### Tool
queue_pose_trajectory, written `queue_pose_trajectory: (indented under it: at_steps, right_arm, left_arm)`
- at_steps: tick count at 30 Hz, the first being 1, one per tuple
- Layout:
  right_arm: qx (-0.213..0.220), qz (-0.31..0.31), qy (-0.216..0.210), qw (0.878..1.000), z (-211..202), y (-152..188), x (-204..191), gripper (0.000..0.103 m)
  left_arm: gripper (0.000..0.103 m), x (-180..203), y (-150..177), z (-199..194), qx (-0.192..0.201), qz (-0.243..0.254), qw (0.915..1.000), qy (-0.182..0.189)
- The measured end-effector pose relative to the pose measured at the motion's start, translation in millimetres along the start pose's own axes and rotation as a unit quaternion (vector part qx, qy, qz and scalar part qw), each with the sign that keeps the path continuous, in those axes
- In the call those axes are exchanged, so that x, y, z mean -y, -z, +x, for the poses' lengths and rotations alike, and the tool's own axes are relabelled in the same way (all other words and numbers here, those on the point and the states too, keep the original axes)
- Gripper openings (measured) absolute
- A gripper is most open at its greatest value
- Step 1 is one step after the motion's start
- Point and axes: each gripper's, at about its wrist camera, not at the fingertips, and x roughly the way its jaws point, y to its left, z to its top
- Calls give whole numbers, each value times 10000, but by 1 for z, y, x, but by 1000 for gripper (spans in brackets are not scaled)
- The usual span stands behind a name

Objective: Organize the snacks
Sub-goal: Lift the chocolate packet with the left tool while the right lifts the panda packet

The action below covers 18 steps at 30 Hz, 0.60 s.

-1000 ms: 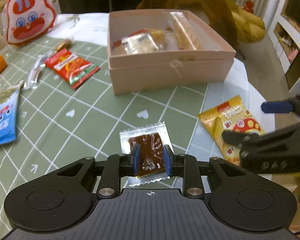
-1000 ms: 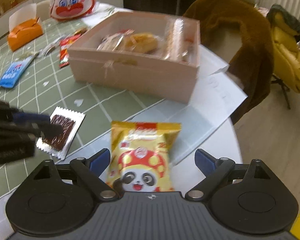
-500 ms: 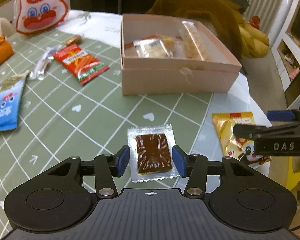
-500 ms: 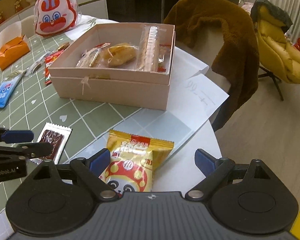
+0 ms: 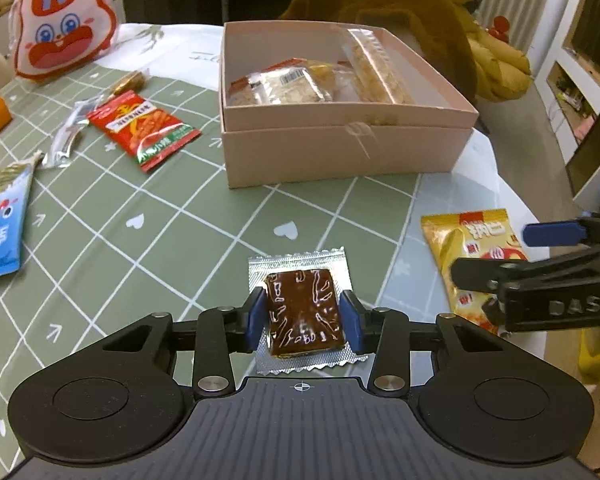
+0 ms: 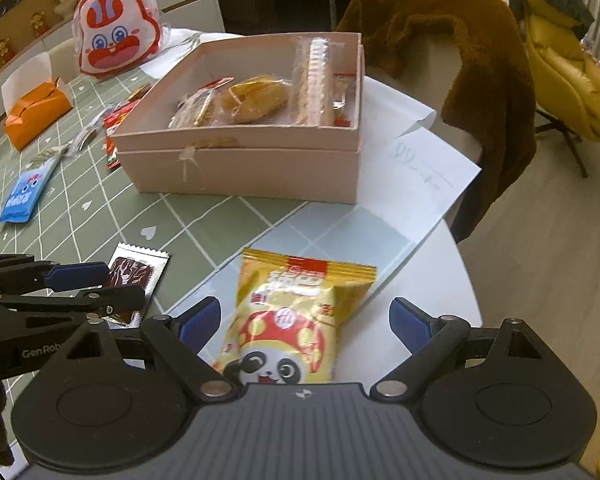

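My left gripper (image 5: pixel 305 320) has its blue pads against both sides of a brown snack in a silver packet (image 5: pixel 302 312) lying on the green checked tablecloth; it also shows in the right wrist view (image 6: pixel 130 276). My right gripper (image 6: pixel 306 326) is open, its fingers on either side of a yellow panda snack bag (image 6: pixel 290 320), also seen in the left wrist view (image 5: pixel 470 248). The open pink box (image 5: pixel 340 148) behind holds several wrapped snacks and also shows in the right wrist view (image 6: pixel 244 164).
A red snack packet (image 5: pixel 142 128), a clear wrapper (image 5: pixel 70 136) and a blue packet (image 5: pixel 0 228) lie at the left. A rabbit-face bag (image 5: pixel 62 20) and an orange tissue box (image 6: pixel 36 112) stand at the back. The table edge (image 6: pixel 466 280) is at the right, by a chair with a brown coat (image 6: pixel 484 80).
My left gripper opened half a second ago and has now closed in on the brown snack packet again. The right gripper stays open over the yellow bag.
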Motion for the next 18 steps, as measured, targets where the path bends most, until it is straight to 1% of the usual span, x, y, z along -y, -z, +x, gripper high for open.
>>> queue_pose_trajectory:
  at_steps: [4, 6, 7, 8, 9, 10, 11, 12, 13, 16, 18]
  right_arm:
    - [-192, -44, 31, 9998, 11, 0, -5, 92]
    - [-180, -80, 27, 9998, 10, 1, -8, 91]
    - [-142, -121, -4, 9998, 8, 2, -10, 87]
    - [-113, -179, -12, 9998, 6, 2, -12, 80]
    - [-103, -280, 9, 9996, 3, 3, -15, 76]
    - [-112, -366, 3, 9993, 2, 4, -18, 66]
    - [-137, -426, -32, 9990, 1, 4, -20, 60]
    - [-150, -460, -81, 9988, -1, 5, -22, 59]
    - [-139, -483, -112, 9987, -3, 5, -24, 56]
    - [-109, -570, -161, 9982, -10, 7, -31, 51]
    - [-95, -629, -219, 9977, -14, 7, -35, 46]
  left_arm:
    - [45, 2, 6, -5, 21, 85, 9999, 50]
    - [45, 2, 9, -9, 51, 85, 9999, 84]
    - [45, 2, 10, -11, 75, 93, 9999, 91]
    - [45, 2, 11, -13, 91, 100, 9999, 101]
    - [45, 2, 12, -15, 102, 105, 9998, 106]
    - [45, 3, 13, -17, 109, 111, 9998, 103]
    - [45, 3, 14, -18, 110, 122, 9998, 103]
    - [45, 3, 15, -20, 115, 129, 9998, 107]
    - [45, 3, 15, -22, 129, 126, 9998, 117]
    - [45, 2, 18, -29, 203, 95, 9997, 121]
    - [45, 0, 20, -34, 253, 49, 9996, 128]
